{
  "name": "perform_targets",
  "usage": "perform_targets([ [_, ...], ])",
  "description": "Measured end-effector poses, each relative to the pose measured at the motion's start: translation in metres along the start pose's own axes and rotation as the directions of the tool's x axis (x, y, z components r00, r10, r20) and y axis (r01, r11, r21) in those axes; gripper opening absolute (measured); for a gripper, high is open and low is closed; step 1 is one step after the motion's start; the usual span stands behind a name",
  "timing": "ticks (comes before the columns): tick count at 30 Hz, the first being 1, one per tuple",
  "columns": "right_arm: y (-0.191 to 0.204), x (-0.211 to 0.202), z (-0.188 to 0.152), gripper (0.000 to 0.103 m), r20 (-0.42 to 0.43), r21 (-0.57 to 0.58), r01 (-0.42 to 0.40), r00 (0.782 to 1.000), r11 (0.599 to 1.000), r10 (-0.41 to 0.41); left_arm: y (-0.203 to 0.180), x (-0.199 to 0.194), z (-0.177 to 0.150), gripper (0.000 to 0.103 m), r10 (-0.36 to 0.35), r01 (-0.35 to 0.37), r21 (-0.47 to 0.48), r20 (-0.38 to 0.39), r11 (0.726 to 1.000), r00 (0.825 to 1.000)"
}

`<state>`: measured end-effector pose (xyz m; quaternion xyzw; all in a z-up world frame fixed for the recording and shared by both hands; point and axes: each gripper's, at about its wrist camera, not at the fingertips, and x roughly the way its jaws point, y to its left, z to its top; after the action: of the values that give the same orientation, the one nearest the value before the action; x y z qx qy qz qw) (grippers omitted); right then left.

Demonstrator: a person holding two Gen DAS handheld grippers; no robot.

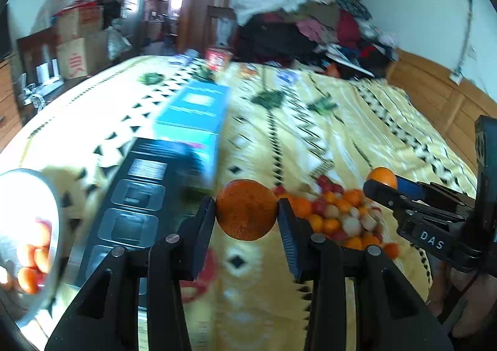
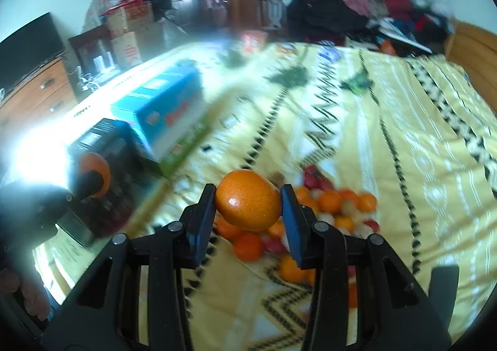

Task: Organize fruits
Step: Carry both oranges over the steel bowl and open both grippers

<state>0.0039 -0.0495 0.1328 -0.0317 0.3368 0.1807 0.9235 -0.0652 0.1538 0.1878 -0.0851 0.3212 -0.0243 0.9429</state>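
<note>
A black box (image 1: pixel 136 195) and a blue box (image 1: pixel 192 115) lie left of the fruit pile (image 1: pixel 338 214), with a bowl (image 1: pixel 54 226) of fruit nearest left. The left gripper (image 1: pixel 246 211) pinches an orange (image 1: pixel 246 209); the right gripper (image 2: pixel 248 203) pinches another orange (image 2: pixel 248 204), both raised over the yellow patterned bedspread (image 1: pixel 326 139) in a cluttered bedroom.

Legible text: white letters "DAS" on the black body of the right gripper (image 1: pixel 380 188), at the right edge of the left wrist view. Red characters on the far-left cardboard box (image 1: pixel 77 63) and print on the blue box (image 2: pixel 161 108) are too blurred to read.
</note>
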Motion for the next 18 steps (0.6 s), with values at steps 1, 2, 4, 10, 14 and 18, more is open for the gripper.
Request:
perform_targets([
  [1,0.015,0.000,0.008,0.042,0.007,-0.019,-0.017,1.000,1.000,0.017,0.016,-0.008,0.003,0.042,0.024,-0.024,-0.018,0.015,1.000,1.000],
  [2,0.031,0.001,0.015,0.042,0.013,-0.039,-0.034,0.999,0.999,0.034,0.033,-0.018,0.006,0.042,0.051,-0.050,-0.041,0.031,0.998,0.998],
  [4,0.067,0.004,0.031,0.042,0.021,-0.080,-0.084,0.996,0.993,0.086,0.069,-0.036,0.011,0.042,0.115,-0.111,-0.083,0.049,0.990,0.992],
  [10,0.196,0.021,0.066,0.042,-0.033,-0.198,-0.335,0.941,0.921,0.336,0.190,-0.083,0.006,0.042,0.348,-0.327,-0.239,0.050,0.914,0.936],
  [14,0.284,0.041,0.066,0.042,-0.168,-0.226,-0.538,0.843,0.812,0.512,0.259,-0.080,-0.017,0.042,0.426,-0.426,-0.318,-0.075,0.847,0.902],
  [18,0.345,0.074,0.043,0.042,-0.321,-0.222,-0.614,0.779,0.757,0.538,0.288,-0.057,-0.039,0.042,0.424,-0.468,-0.324,-0.198,0.822,0.884],
])
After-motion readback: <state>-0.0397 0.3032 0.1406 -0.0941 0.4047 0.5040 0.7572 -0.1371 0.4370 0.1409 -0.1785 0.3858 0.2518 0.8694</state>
